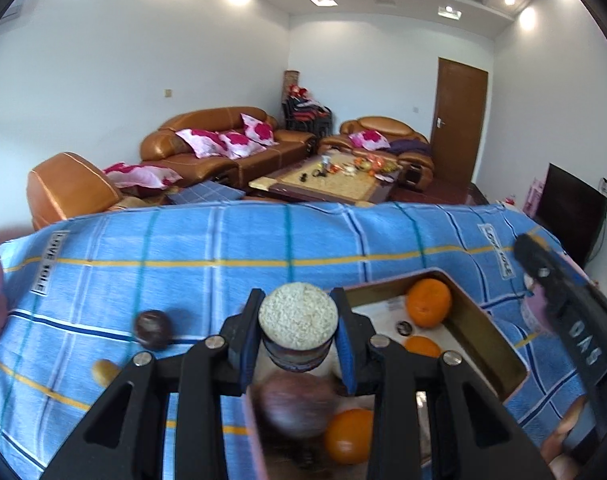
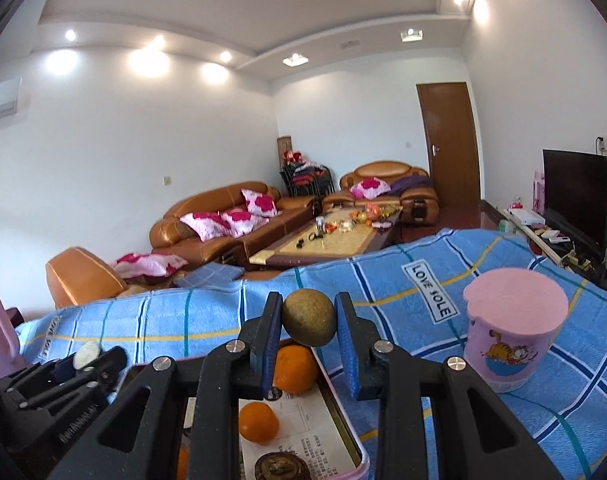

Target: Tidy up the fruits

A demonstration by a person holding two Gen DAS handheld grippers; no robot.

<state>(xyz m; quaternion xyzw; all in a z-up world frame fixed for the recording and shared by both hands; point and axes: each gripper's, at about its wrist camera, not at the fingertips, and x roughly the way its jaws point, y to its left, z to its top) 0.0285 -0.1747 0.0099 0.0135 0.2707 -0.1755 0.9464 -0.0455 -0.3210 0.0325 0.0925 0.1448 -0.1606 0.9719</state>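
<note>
"LOVE SOLE" tag (image 2: pixel 430 291) on blue cloth (image 2: pixel 383 280)

right gripper (image 2: pixel 309 324) clamping kiwi (image 2: pixel 309 322), above tray (image 2: pixel 343 412)

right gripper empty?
No. The right gripper is shut on a round brownish-green fruit, held over the tray that has oranges in it.

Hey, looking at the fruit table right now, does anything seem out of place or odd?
Yes. The left tongs grip a dark cake topped with pale seeds, not a fruit, over the tray of oranges. Two fruits, one dark and round and one small and yellowish, lie loose on the blue cloth outside the tray.
</note>
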